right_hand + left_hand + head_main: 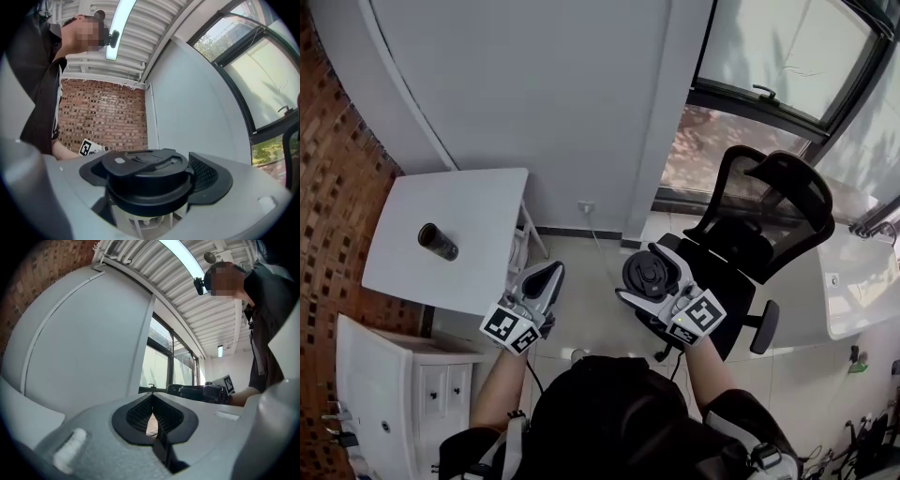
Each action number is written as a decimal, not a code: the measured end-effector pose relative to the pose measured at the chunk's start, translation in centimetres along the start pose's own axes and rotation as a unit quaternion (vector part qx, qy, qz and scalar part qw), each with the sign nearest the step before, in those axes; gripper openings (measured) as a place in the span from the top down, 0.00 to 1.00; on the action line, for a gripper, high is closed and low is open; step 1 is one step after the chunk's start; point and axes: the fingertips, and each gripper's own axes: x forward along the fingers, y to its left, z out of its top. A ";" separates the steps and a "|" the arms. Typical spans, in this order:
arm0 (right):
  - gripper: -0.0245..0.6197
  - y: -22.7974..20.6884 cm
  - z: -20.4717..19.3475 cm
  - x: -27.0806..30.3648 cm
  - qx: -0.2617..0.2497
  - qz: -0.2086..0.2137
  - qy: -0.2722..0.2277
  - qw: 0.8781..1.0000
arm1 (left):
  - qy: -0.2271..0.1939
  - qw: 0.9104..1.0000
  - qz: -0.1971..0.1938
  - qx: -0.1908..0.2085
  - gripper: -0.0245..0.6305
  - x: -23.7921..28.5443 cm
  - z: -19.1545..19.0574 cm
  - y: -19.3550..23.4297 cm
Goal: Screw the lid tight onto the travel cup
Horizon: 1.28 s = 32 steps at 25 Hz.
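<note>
The dark travel cup (438, 241) rests on a small white table (478, 202) at the left, its open mouth facing up toward me. Both grippers are held in the air to the right of that table, well apart from the cup. My right gripper (653, 274) is shut on the round black lid (644, 273). In the right gripper view the lid (147, 180) fills the space between the jaws, top side up. My left gripper (549, 276) has its ribbed pads (140, 414) pressed together with nothing between them.
A black mesh office chair (759, 225) stands right behind my right gripper. A white cabinet (394, 384) sits below the table at the lower left. A brick wall (333, 178) runs along the left, a grey wall and windows (787, 56) lie ahead.
</note>
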 end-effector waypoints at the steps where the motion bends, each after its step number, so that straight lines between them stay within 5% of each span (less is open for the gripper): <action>1: 0.21 -0.2 -0.2 0.6 0.005 0.002 0.000 1.000 | 0.001 1.000 0.005 -0.001 0.96 0.0 -0.1 0.7; 8: 0.21 -3.4 -1.0 4.5 0.029 0.030 0.002 0.999 | 0.010 0.999 0.041 -0.009 0.96 0.9 -1.2 4.1; 17: 0.21 -7.7 0.9 12.7 0.007 0.146 -0.008 0.989 | -0.024 0.989 0.147 0.019 0.96 2.3 1.9 9.9; 25: 0.21 -7.4 1.6 19.1 0.012 0.289 -0.012 0.957 | -0.050 0.966 0.249 0.047 0.96 0.7 3.4 11.8; 29: 0.21 -3.6 0.6 23.7 0.025 0.345 -0.013 0.938 | -0.047 0.951 0.301 0.050 0.96 -3.6 3.2 12.8; 32: 0.21 -0.3 -0.2 26.3 0.033 0.373 -0.011 0.927 | -0.066 0.950 0.302 0.041 0.96 -7.0 3.3 13.0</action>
